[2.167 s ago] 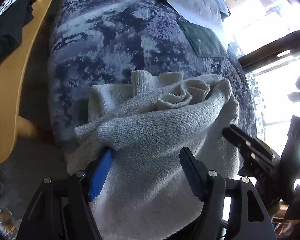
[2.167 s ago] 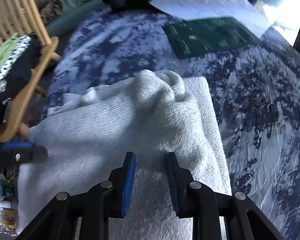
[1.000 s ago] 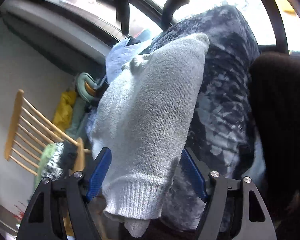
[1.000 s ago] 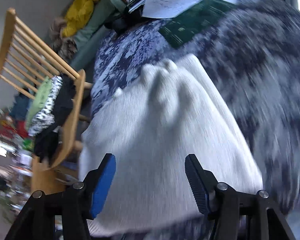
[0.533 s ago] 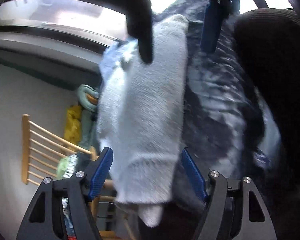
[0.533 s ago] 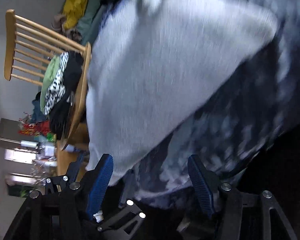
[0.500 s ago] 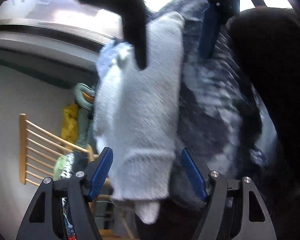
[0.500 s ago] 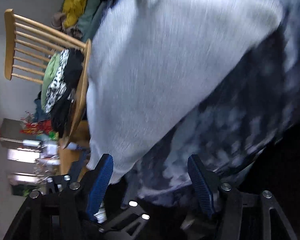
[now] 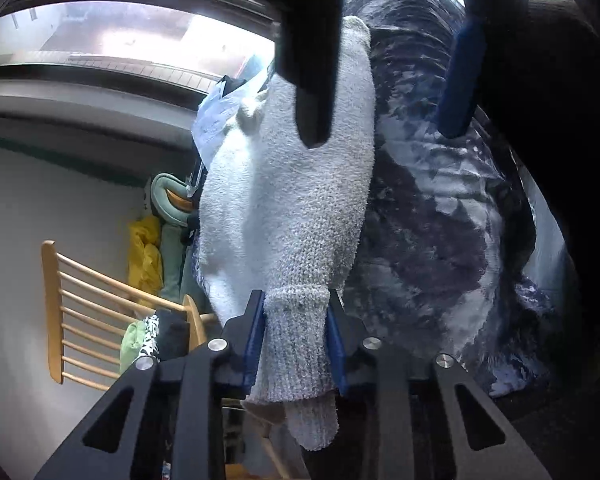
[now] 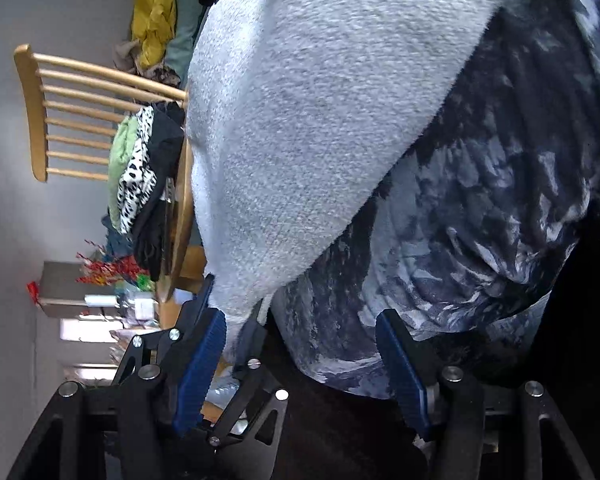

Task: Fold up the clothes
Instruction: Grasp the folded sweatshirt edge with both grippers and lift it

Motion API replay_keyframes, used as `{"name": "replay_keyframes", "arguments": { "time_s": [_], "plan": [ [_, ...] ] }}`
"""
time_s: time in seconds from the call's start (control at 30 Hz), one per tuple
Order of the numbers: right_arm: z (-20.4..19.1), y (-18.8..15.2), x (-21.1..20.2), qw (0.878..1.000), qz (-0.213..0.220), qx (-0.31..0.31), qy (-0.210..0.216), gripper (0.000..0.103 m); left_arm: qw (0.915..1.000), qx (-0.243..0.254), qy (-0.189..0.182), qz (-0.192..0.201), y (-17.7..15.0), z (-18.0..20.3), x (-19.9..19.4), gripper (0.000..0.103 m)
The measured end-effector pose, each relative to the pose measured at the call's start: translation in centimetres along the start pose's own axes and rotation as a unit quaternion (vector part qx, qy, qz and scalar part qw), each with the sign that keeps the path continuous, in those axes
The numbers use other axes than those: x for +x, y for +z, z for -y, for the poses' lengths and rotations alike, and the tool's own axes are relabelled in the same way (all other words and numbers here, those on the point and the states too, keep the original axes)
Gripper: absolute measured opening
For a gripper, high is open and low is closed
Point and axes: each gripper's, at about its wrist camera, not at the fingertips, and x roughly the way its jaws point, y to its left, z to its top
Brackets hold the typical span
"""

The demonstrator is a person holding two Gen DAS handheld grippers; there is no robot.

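Note:
A grey knitted sweater [image 9: 284, 208] lies stretched over a blue-and-white patterned bed cover [image 9: 440, 220]. My left gripper [image 9: 296, 340] is at its near ribbed end [image 9: 296, 332]; the jaws are closing and both blue pads press on the knit. My right gripper [image 9: 380, 132] hangs over the sweater's far part, jaws wide and opening. In the right wrist view the sweater [image 10: 320, 100] runs up and away. There my right gripper [image 10: 300, 368] straddles the bed cover's [image 10: 480, 220] hanging edge without gripping it. My left gripper [image 10: 232, 312] shows beside its left finger.
A wooden spindle-back chair [image 10: 60, 112] stands left of the bed with a stack of clothes [image 10: 140, 168] on its seat. A yellow cloth [image 9: 144, 248] and a sheet of paper [image 9: 220, 112] lie at the bed's far end. Windows run behind.
My left jaws have closed from wide apart onto the sweater's ribbed end. The right gripper has come nearer over the sweater and its jaws stand a little wider.

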Motion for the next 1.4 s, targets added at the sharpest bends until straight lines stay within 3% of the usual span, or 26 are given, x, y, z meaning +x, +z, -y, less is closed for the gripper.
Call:
{"name": "replay_keyframes", "arguments": {
  "time_s": [0.13, 0.3, 0.57, 0.67, 0.73, 0.8, 0.87, 0.97, 1.03, 1.13, 1.3, 1.4],
  "plan": [
    [-0.1, 0.7, 1.1, 0.999, 0.006, 0.024, 0.034, 0.072, 0.9999, -0.009, 0.009, 0.001, 0.8, -1.0, -0.4, 0.030],
    [-1.4, 1.5, 3.4, 0.996, 0.015, 0.034, 0.076, 0.085, 0.9997, -0.011, 0.020, 0.004, 1.2, -1.7, -0.7, 0.030],
    [-2.2, 2.7, 8.4, 0.992, -0.010, 0.060, 0.111, 0.085, 0.9997, -0.020, 0.011, 0.007, 1.0, -2.2, -0.7, 0.030],
    [-2.8, 3.4, 9.1, 0.989, -0.014, 0.049, 0.136, 0.075, 0.9993, -0.035, 0.000, 0.014, 0.8, -2.2, -0.9, 0.030],
    [-3.2, 3.9, 9.0, 0.992, -0.019, 0.034, 0.122, 0.070, 0.9991, -0.039, -0.006, 0.017, 0.6, -2.1, -0.9, 0.030],
    [-3.6, 4.4, 8.9, 0.994, -0.023, 0.020, 0.105, 0.048, 0.9993, -0.029, 0.000, 0.023, 0.3, -1.6, -1.0, 0.032],
    [-3.6, 4.8, 8.9, 0.995, -0.028, 0.017, 0.098, 0.038, 0.9993, -0.021, 0.004, 0.032, 0.0, -1.0, -1.2, 0.033],
    [-3.6, 5.0, 8.5, 0.993, -0.028, 0.024, 0.111, 0.035, 0.9990, 0.007, 0.019, 0.040, -0.2, 0.2, -1.0, 0.048],
    [-4.4, 5.2, 8.4, 0.994, -0.025, 0.011, 0.105, 0.035, 0.9982, 0.028, 0.033, 0.041, -0.3, 1.1, -0.5, 0.066],
    [-5.8, 5.6, 7.9, 0.995, -0.021, -0.007, 0.097, 0.035, 0.9959, 0.034, 0.073, 0.042, 0.0, 2.0, 0.1, 0.069],
    [-7.0, 6.5, 7.0, 0.995, -0.019, -0.029, 0.094, 0.035, 0.9921, -0.013, 0.114, 0.052, 1.2, 1.7, 0.9, 0.077],
    [-7.8, 7.0, 6.7, 0.995, -0.022, -0.042, 0.088, 0.035, 0.9895, 0.007, 0.137, 0.045, 1.5, 2.1, 2.2, 0.084]
  ]
}}
